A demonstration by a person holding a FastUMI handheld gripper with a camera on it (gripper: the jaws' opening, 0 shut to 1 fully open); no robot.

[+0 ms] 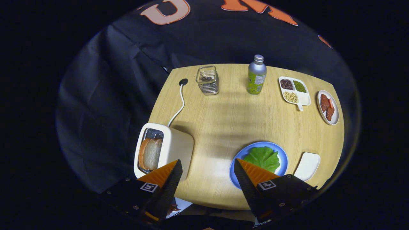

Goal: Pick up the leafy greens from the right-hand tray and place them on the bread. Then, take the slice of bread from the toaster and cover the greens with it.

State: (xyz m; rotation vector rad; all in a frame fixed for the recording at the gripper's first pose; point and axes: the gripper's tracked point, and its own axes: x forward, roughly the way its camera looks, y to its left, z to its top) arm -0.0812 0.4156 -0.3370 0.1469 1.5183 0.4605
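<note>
High tool-mounted fisheye, angled down across the whole table (223, 121)

Lit from above, brightest in a soft glare patch on the pale wooden table (223, 121) near its front edge, between the cream toaster (174, 148) and the round blue plate (238, 161). Faint banded shadows across the middle; short shadows under the silver bottle (256, 75). Dim and murky beyond the table's edges. Strong fisheye bowing of the edges. Sharp throughout, slightly soft at the spread-apart gripper (207, 166).

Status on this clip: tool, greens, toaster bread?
Tool open, holding nothing, above table. Greens on blue plate. Bread slice in toaster. Nothing between tool and toaster.
</note>
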